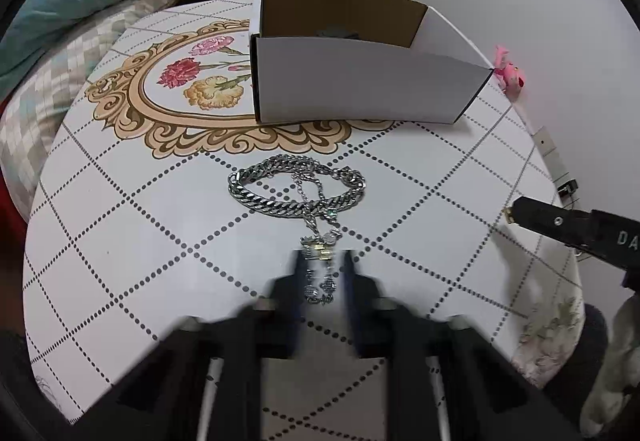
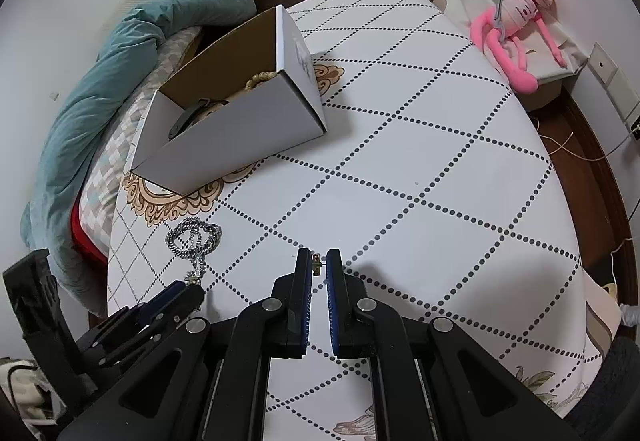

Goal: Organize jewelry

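A heavy silver chain necklace (image 1: 296,185) lies coiled on the white dotted tablecloth (image 1: 120,241), and its thinner chain and pendant (image 1: 320,241) trail toward me. My left gripper (image 1: 322,261) is blurred, with its blue pads shut on the pendant end. In the right wrist view that gripper (image 2: 188,289) touches the same necklace (image 2: 194,241). My right gripper (image 2: 319,261) is shut on a small gold earring (image 2: 316,264) just above the cloth. It also shows at the right edge of the left wrist view (image 1: 514,213). An open white cardboard box (image 1: 360,81) stands behind the necklace.
The box (image 2: 240,137) holds a string of beige beads (image 2: 260,77) and a dark strap (image 2: 188,117). A pink plush toy (image 2: 516,21) lies past the table's far right edge. A teal duvet (image 2: 132,53) lies on a bed to the left. Cables run along the floor at the right.
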The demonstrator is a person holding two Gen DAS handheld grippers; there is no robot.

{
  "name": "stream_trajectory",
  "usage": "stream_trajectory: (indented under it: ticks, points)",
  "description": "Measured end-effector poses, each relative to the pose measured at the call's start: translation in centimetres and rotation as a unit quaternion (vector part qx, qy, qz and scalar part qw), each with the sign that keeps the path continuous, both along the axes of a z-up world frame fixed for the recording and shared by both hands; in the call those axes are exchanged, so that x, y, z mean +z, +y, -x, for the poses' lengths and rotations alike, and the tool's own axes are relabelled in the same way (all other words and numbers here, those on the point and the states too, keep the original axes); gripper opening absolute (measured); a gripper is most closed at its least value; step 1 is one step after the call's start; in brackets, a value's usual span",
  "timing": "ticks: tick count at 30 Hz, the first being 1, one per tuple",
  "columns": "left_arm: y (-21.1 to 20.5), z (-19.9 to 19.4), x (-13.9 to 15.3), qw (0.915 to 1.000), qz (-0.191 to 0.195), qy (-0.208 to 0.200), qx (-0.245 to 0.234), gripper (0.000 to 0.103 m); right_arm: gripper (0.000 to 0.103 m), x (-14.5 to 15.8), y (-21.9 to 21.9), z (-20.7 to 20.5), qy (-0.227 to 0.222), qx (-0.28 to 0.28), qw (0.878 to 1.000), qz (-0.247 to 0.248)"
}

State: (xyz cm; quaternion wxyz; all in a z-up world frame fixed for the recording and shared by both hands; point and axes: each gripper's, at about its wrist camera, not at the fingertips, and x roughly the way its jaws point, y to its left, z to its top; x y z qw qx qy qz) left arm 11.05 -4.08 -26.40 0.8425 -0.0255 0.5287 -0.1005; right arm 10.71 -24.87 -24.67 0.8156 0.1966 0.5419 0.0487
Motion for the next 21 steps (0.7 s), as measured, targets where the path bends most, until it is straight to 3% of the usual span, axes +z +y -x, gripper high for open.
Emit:
stream_trajectory:
  ticks: [4, 12, 15, 18, 21]
  points:
    - [0.7, 0.2, 0.4, 0.9999, 0.001, -0.010, 0.007, 0.002, 0.008, -0.3, -0.1, 0.0, 0.003, 0.000, 1.000, -0.002]
    - [4.3, 0.3, 2.3, 0.9972, 0.053, 0.000, 0.053, 0.002, 0.008, 0.1, -0.1, 0.1, -0.001, -0.002, 1.000, -0.008]
    - [5.4, 0.0, 2.0, 0.9936, 0.093, 0.018, 0.063, 0.002, 0.008, 0.2, -0.1, 0.0, -0.002, -0.001, 1.000, -0.010]
    - [4.9, -0.2, 1.9, 0.9901, 0.118, 0.033, 0.068, 0.004, 0.008, 0.0, 0.1, -0.1, 0.001, 0.000, 1.000, -0.011]
    - [3.2, -0.4, 1.8, 0.9929, 0.102, 0.034, 0.051, 0.021, 0.008, -0.2, 0.2, 0.1, 0.003, 0.001, 1.000, -0.011]
